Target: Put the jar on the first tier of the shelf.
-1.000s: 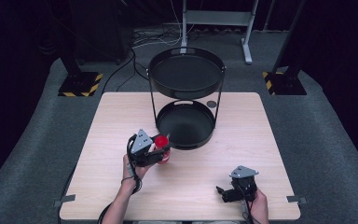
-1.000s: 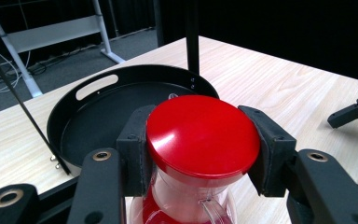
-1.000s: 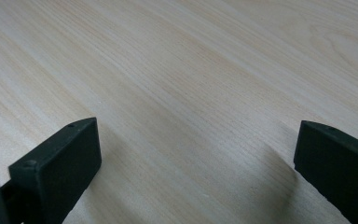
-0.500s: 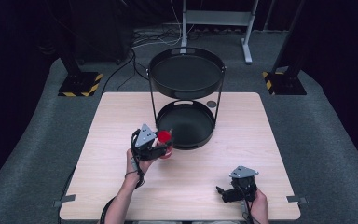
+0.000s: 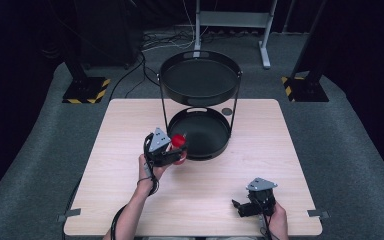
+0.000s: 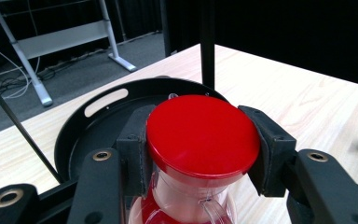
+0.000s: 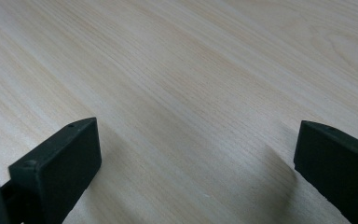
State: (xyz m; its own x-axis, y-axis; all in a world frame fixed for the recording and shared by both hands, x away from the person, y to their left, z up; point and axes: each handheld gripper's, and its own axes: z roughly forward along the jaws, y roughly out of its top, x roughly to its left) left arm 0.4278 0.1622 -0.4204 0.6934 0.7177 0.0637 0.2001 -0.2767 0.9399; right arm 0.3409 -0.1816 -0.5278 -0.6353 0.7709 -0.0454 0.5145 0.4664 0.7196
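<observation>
A clear bottle with a red lid (image 6: pixel 203 133) sits upright between the jaws of my left gripper (image 5: pixel 176 150), which is shut on it just below the lid. In the high view the red lid (image 5: pixel 178 140) hangs at the front left rim of the lower tray (image 5: pixel 200 150) of a black two-tier stand. The stand's upper tray (image 5: pixel 200 77) looks empty. In the left gripper view the lower tray (image 6: pixel 81 140) lies right behind the bottle. My right gripper (image 5: pixel 245 206) rests low near the table's front right, open, and its jaws frame bare wood (image 7: pixel 191 93).
The light wooden table (image 5: pixel 120 130) has free room at left and right of the stand. A small round dark disc (image 5: pixel 226 111) lies on the table behind the lower tray. A grey metal frame (image 5: pixel 230 20) and cables are on the floor beyond.
My left gripper has carried the bottle forward and slightly right, up to the lower tray's rim. The right gripper has stayed in place.
</observation>
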